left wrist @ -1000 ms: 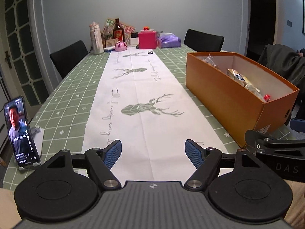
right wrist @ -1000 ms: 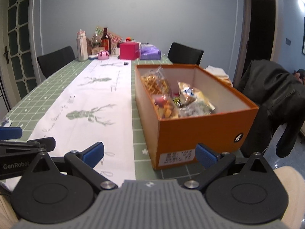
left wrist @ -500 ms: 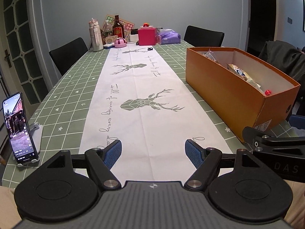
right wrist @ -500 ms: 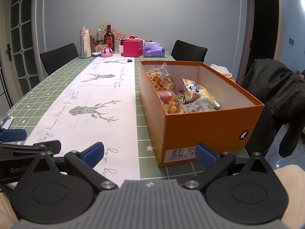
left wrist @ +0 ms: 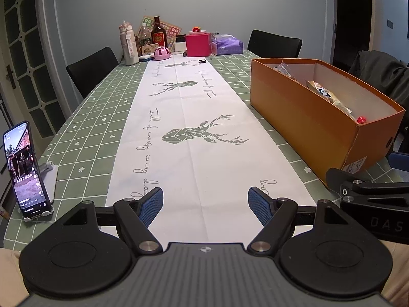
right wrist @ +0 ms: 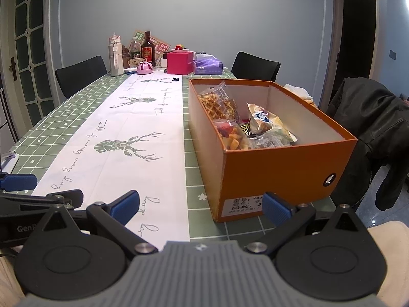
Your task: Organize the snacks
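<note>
Orange cardboard forms the open box [right wrist: 276,168] on the right side of a green checked table [left wrist: 84,125]. Inside it lie snack packets: a waffle bag [right wrist: 217,102] at the far end, a fruit-coloured bag [right wrist: 231,136] nearer, and a beige packet with a blue logo [right wrist: 263,120] beside them. A white sticker [right wrist: 241,206] on the box's near end carries small print too blurred to read. A white runner [left wrist: 189,133] shows grey deer and cursive words, partly "every day". The left gripper [left wrist: 205,202] hovers over the runner, jaws wide apart and empty. The right gripper [right wrist: 202,204] hovers at the box's near corner, equally wide and empty. The neighbouring tool reads "DAS" in one view, "GenR" in the other. A phone [left wrist: 24,167] stands propped at left.
</note>
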{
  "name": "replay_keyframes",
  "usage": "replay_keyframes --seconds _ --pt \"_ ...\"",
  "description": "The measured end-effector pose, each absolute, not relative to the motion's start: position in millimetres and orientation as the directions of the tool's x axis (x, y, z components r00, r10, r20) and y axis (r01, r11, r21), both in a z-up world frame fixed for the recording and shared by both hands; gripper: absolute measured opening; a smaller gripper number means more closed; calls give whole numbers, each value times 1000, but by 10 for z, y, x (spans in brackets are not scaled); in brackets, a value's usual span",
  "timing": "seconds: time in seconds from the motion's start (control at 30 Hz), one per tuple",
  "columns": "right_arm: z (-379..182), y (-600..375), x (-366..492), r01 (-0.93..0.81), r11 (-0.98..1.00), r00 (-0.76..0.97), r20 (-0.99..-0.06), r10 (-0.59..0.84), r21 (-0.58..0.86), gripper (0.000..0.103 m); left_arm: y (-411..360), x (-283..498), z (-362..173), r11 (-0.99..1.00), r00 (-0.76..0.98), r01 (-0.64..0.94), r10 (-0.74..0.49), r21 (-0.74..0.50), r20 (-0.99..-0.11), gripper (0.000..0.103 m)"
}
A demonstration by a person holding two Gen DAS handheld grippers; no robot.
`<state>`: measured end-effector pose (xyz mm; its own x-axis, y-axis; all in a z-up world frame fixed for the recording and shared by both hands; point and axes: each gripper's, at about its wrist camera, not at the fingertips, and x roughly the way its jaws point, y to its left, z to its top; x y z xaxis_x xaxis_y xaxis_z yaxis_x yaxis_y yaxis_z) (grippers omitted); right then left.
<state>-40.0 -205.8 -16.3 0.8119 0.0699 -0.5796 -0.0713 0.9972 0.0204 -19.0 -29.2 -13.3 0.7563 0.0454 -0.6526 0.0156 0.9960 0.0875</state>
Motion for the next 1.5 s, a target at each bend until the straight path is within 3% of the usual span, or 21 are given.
replay_keyframes --seconds 1.5 --pt "-177 -2074 -395 -91 995 812 -576 94 33 99 -250 -217 -112 996 757 0 61 93 -651 89"
